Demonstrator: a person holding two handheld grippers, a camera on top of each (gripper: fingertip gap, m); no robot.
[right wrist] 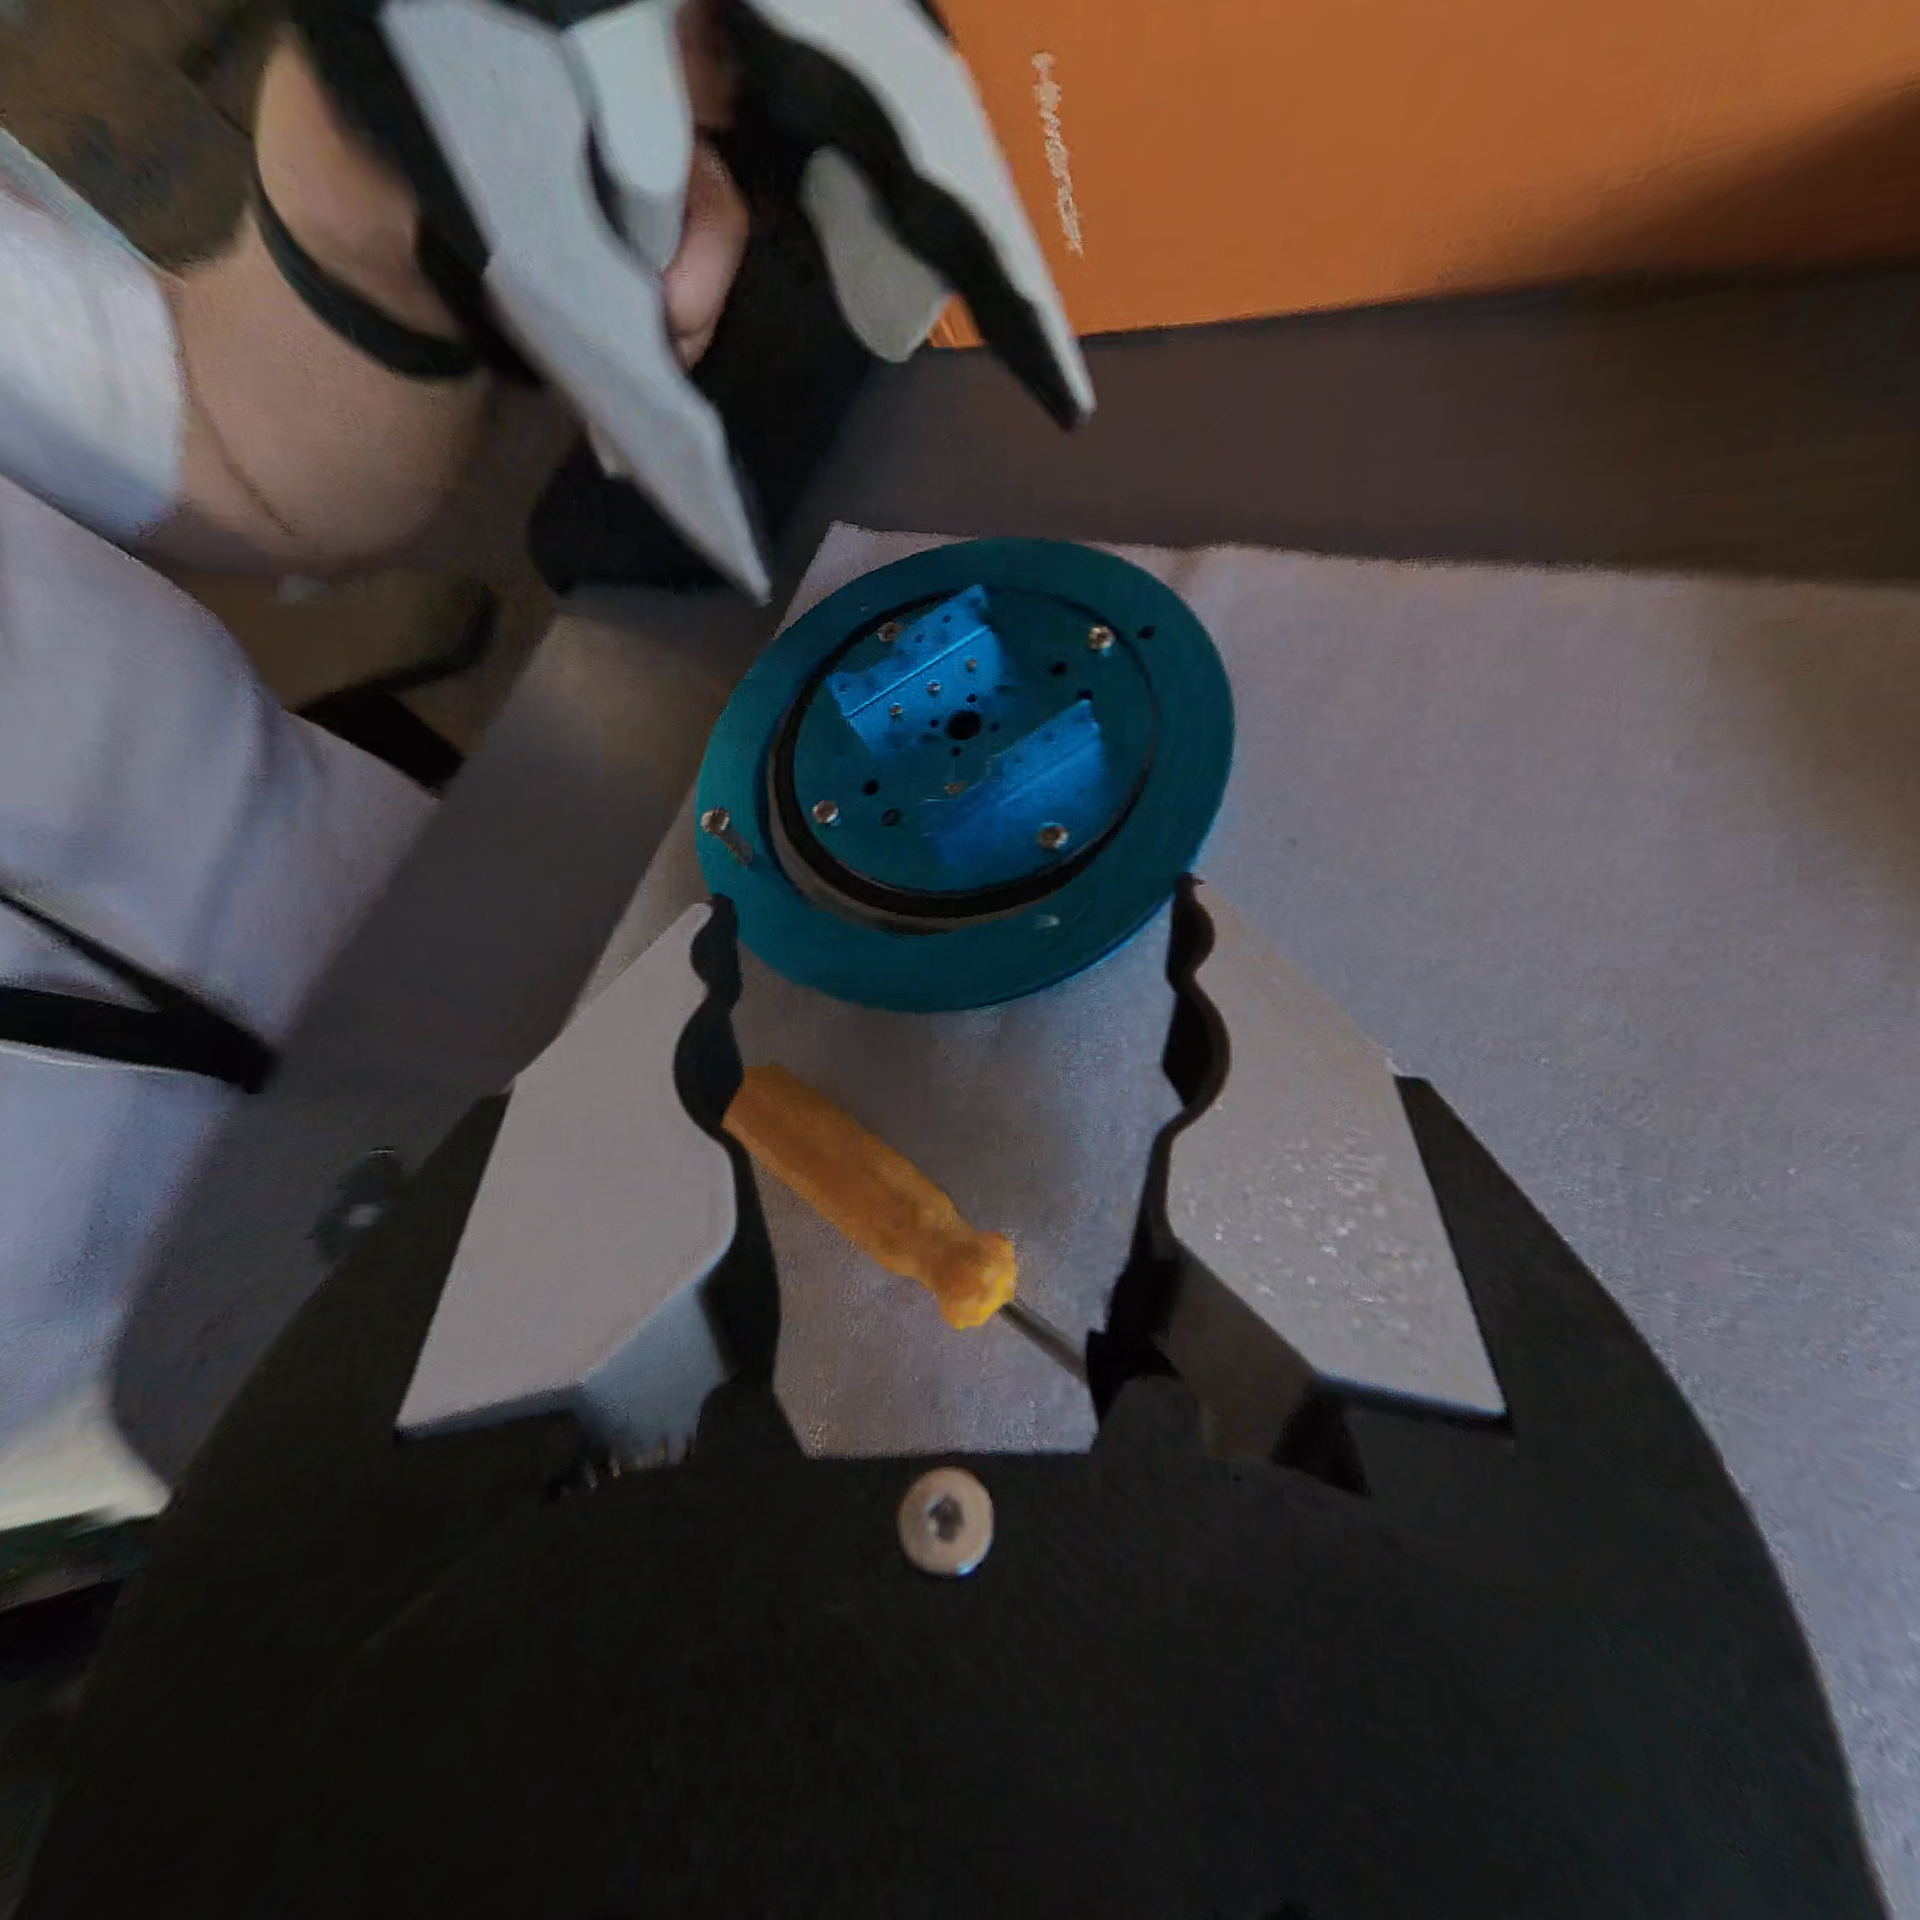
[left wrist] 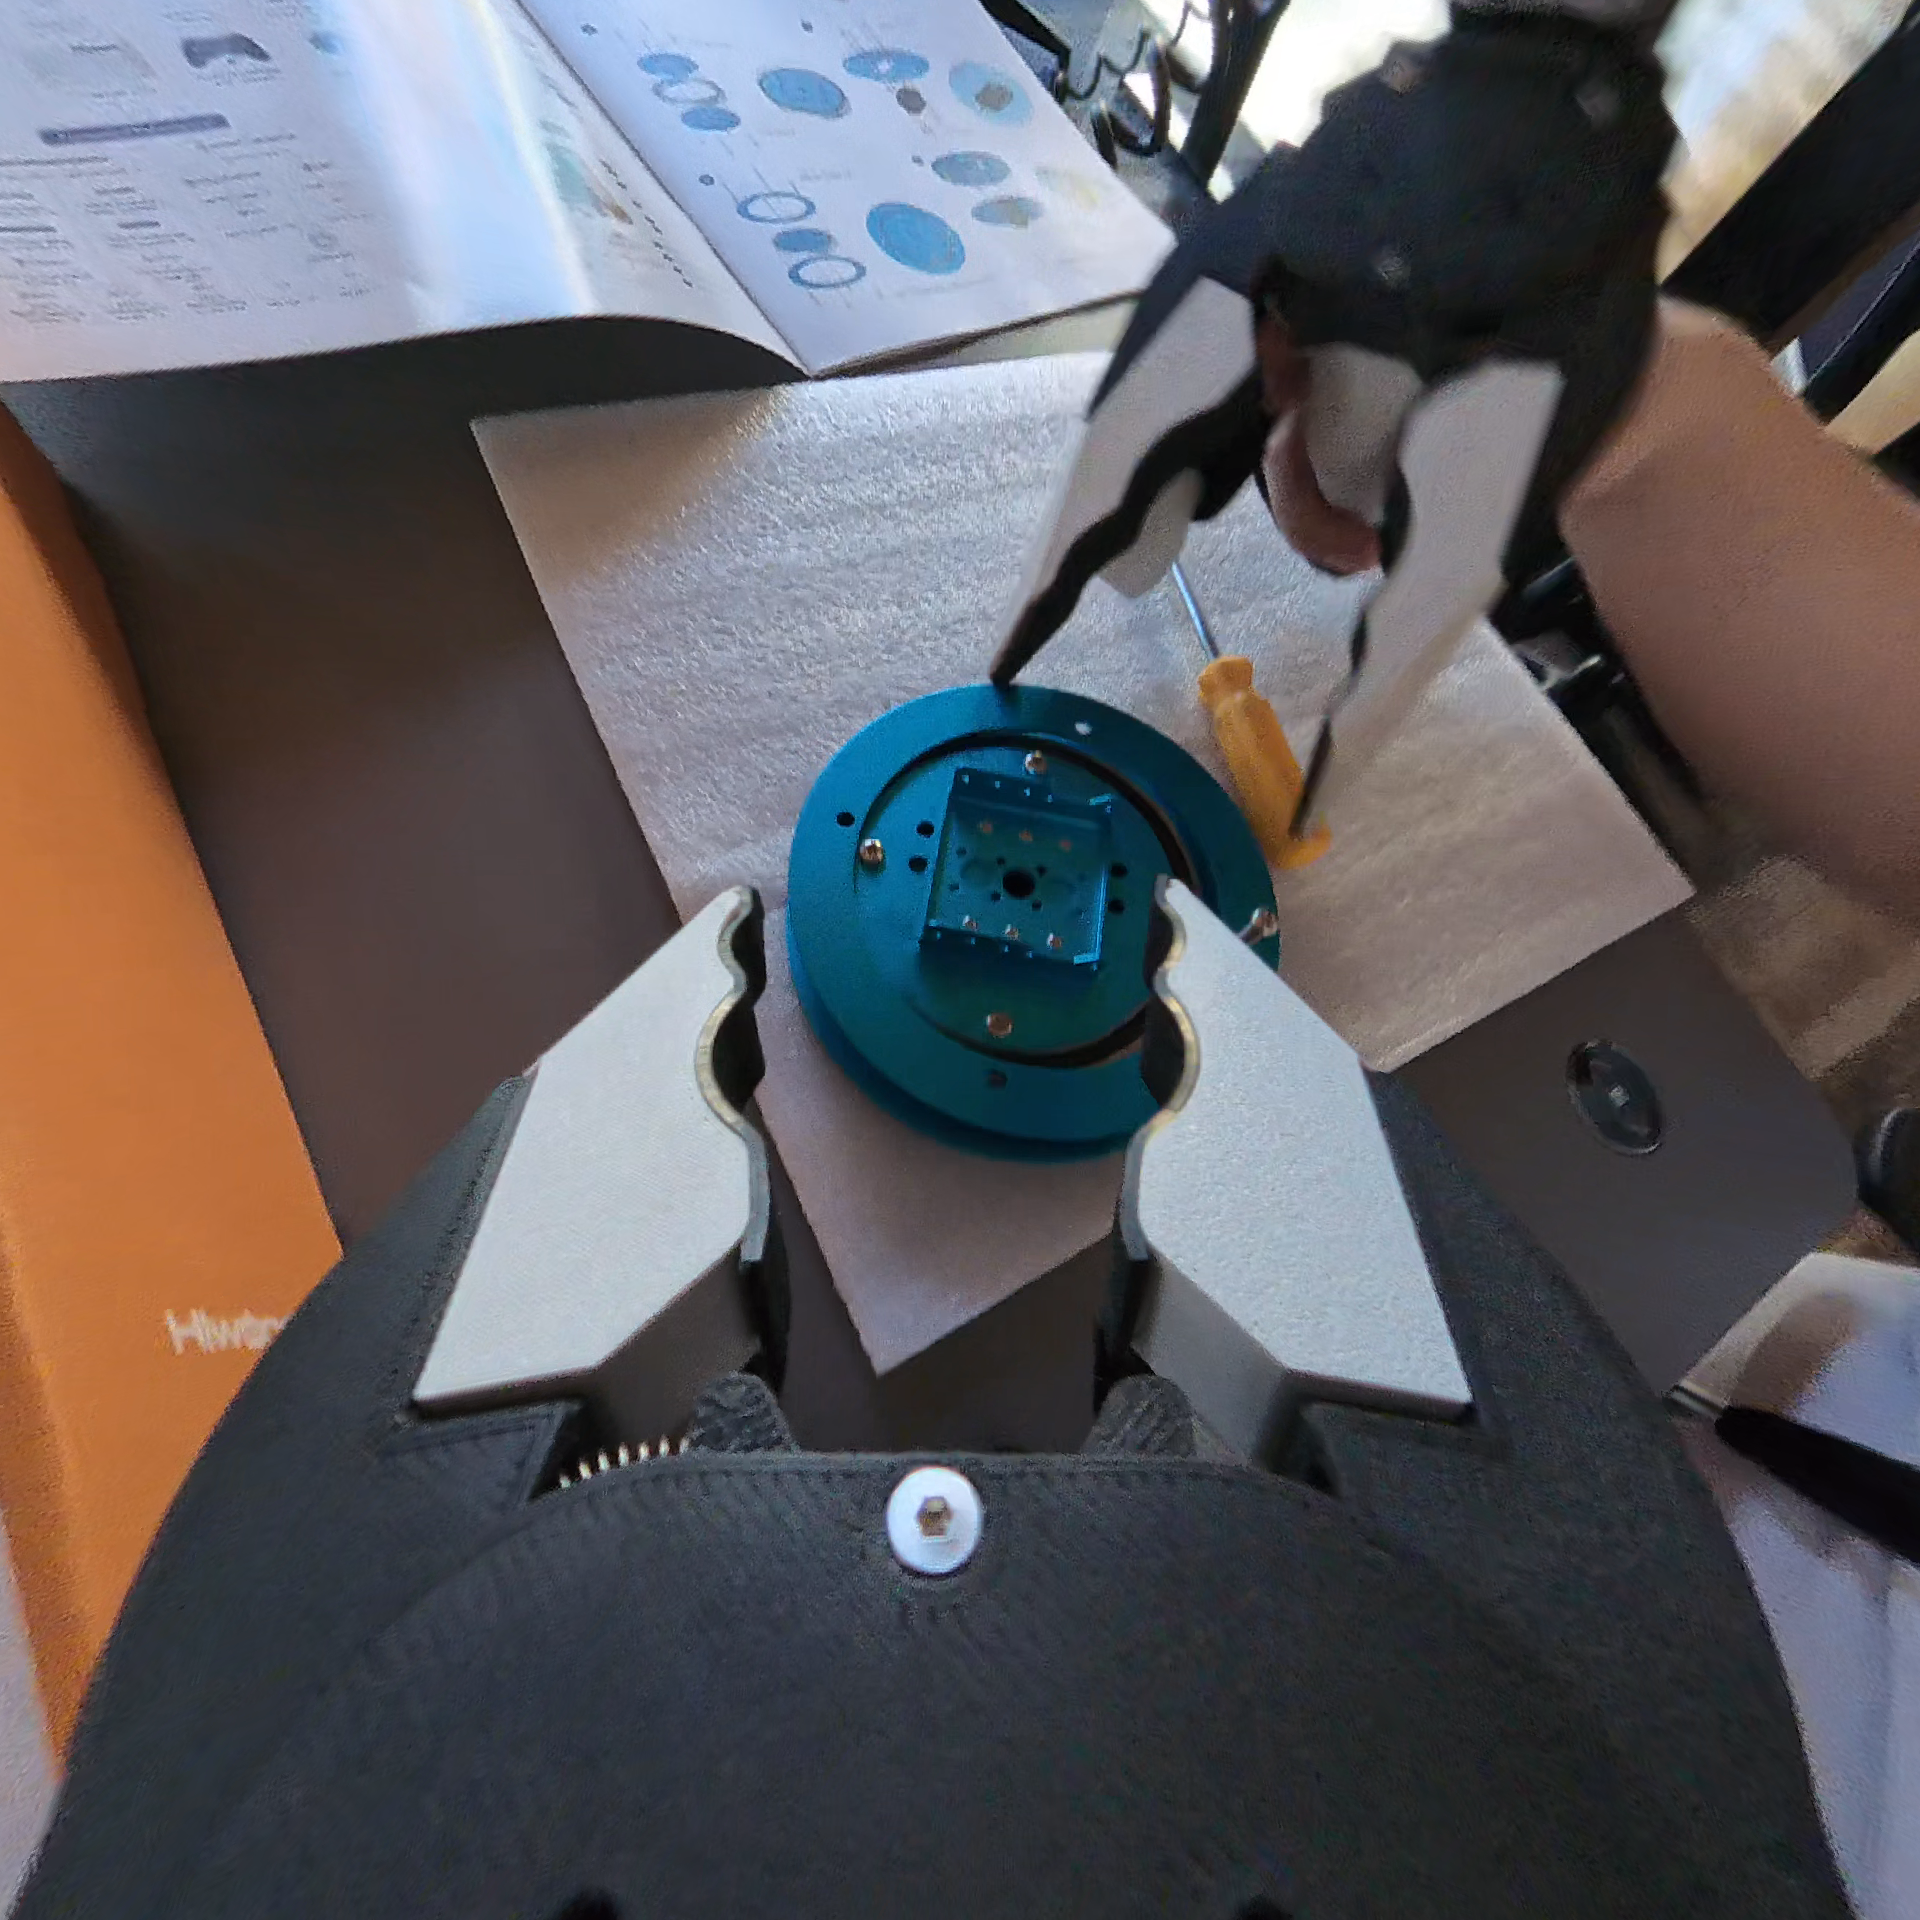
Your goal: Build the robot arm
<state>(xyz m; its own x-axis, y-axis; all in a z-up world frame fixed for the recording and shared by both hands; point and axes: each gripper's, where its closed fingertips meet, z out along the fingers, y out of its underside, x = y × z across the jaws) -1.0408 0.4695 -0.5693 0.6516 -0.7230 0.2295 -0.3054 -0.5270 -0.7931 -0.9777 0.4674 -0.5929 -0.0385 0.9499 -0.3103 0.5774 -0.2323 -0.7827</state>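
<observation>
White foam sheet (left wrist: pixel 852 582) on a grey table cushions the blue disc assembly (left wrist: pixel 1029 925), which the left gripper (left wrist: pixel 956 904) approaches wide apart and empty.

Right gripper (right wrist: pixel 951 899) hangs spread and empty over the yellow screwdriver (right wrist: pixel 883 1195), just beside the disc.

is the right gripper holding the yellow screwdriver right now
No. The yellow screwdriver lies flat on the white foam sheet between the open fingers of the right gripper, and neither finger is closed on it.

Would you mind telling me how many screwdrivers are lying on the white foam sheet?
1: a yellow-handled screwdriver lies on the foam sheet beside the blue disc assembly, under the open right gripper. Others may be hidden.
</observation>
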